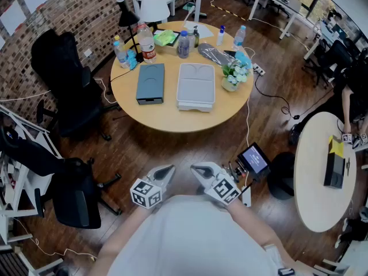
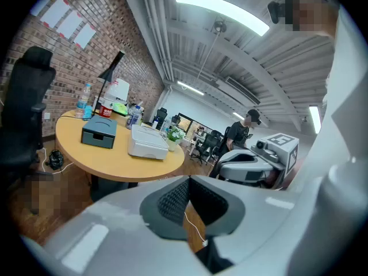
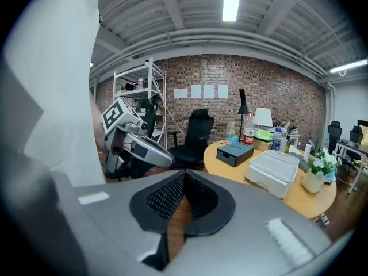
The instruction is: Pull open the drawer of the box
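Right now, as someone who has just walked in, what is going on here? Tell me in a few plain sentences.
A person stands back from the round table, holding a gripper in each hand close to the body. The left gripper and the right gripper are both shut and empty. The blue-grey box lies on the table beside a white box. Its drawer looks closed and nothing touches it. The pull has not begun.

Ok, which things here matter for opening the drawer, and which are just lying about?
For the job: blue box, its drawer, left gripper, right gripper (jaws of both shut, empty).
Lying about: white box, bottles, lamp, flowers, chairs.
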